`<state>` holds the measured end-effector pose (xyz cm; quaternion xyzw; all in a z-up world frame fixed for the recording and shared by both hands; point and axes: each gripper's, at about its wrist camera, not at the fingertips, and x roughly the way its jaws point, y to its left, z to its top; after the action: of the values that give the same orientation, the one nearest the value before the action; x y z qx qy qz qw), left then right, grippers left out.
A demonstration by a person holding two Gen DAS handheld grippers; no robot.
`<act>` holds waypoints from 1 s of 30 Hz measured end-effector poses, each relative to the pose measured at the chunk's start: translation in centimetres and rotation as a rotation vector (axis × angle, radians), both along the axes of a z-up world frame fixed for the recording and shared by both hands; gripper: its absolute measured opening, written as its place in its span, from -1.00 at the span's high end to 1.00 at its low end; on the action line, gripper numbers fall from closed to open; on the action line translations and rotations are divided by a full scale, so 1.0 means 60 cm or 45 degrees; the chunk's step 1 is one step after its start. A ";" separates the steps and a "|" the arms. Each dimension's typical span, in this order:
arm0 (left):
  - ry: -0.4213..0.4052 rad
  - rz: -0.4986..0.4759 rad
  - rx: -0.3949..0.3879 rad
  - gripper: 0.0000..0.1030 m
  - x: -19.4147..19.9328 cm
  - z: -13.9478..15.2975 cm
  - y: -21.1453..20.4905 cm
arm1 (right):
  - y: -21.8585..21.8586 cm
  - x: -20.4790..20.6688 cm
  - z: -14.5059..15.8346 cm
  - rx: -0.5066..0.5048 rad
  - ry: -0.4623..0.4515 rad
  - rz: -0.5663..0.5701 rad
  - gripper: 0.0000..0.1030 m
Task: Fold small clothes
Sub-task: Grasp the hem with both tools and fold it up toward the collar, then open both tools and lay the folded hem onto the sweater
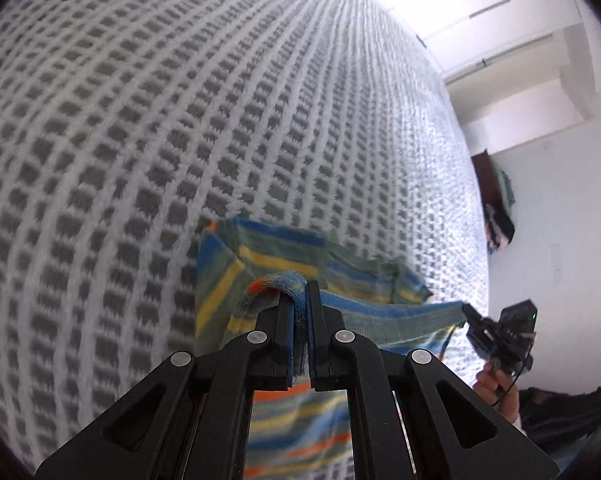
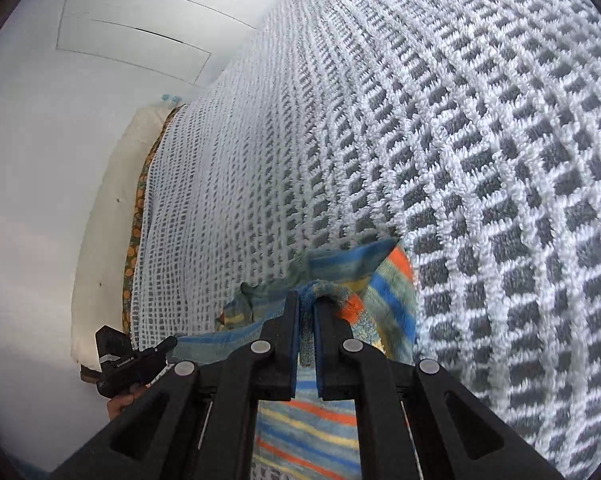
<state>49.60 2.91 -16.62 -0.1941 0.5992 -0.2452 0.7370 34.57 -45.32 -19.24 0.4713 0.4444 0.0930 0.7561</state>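
Left wrist view: my left tongs (image 1: 299, 292) are clamped on a bunched edge of the striped cloth (image 1: 268, 256), the knit pinched tight between the two black fingers (image 1: 284, 320) with a fold humped over their tips. The cloth is banded in blue, yellow, orange and grey-green. Part of it lies on the bed (image 1: 180, 120), which is covered by a white and grey checked blanket, and part hangs down beneath my tongs. A taut strip of it runs off to the right, to my right tongs (image 1: 466, 311), which grip its far end; my right hand (image 1: 496, 380) shows below them.

In the right wrist view my right tongs (image 2: 307, 300) are likewise closed on a gathered edge of the cloth (image 2: 392, 292), with a tail of knit hanging between the fingers (image 2: 292, 320). The stretched strip leads left to my left tongs (image 2: 171, 343), held beside the bed's (image 2: 460, 120) edge. The cloth beyond my fingertips is blurred, so I cannot say for certain how it is folded there. Along the bed's far side are a pale mattress (image 2: 100, 240) and an orange-patterned sheet (image 2: 134, 236).
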 end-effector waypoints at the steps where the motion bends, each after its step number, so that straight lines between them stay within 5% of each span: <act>1: 0.006 0.002 0.030 0.88 0.009 -0.007 -0.007 | -0.001 0.014 -0.017 0.012 0.019 0.002 0.81; 3: 0.046 0.053 0.117 0.62 0.039 -0.032 -0.011 | -0.001 0.034 -0.050 0.006 0.084 -0.005 0.71; 5: 0.062 0.125 0.116 -0.07 0.062 -0.042 -0.002 | -0.006 0.047 -0.074 0.006 0.134 -0.033 0.39; 7: 0.020 0.197 0.116 -0.10 0.075 -0.038 0.013 | -0.017 0.048 -0.079 0.029 0.114 -0.086 -0.07; 12: -0.077 0.131 0.151 -0.10 0.038 -0.008 0.011 | -0.030 0.032 -0.055 0.046 0.071 -0.088 -0.08; 17: -0.135 -0.181 0.068 -0.25 -0.084 0.003 -0.048 | 0.047 0.018 -0.043 0.139 0.070 0.169 -0.08; 21: -0.117 -0.331 0.242 -0.24 -0.159 -0.049 -0.067 | 0.106 -0.002 -0.076 0.113 0.150 0.309 -0.08; 24: -0.105 -0.301 0.399 0.08 -0.174 -0.076 -0.030 | 0.086 -0.031 -0.099 -0.058 0.254 0.235 0.03; 26: -0.107 -0.197 0.426 -0.07 -0.181 -0.061 0.013 | 0.055 -0.062 -0.084 -0.095 0.245 0.134 0.00; 28: -0.140 -0.135 0.352 -0.25 -0.197 -0.037 0.046 | 0.046 -0.097 -0.046 -0.188 0.197 0.103 -0.23; 30: -0.175 -0.104 0.285 -0.30 -0.220 -0.021 0.069 | 0.050 -0.140 -0.012 -0.256 0.124 0.131 -0.23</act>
<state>36.42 7.06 -17.90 -0.0689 0.5783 -0.2192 0.7828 26.18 -42.35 -19.96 0.3738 0.5112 0.0637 0.7713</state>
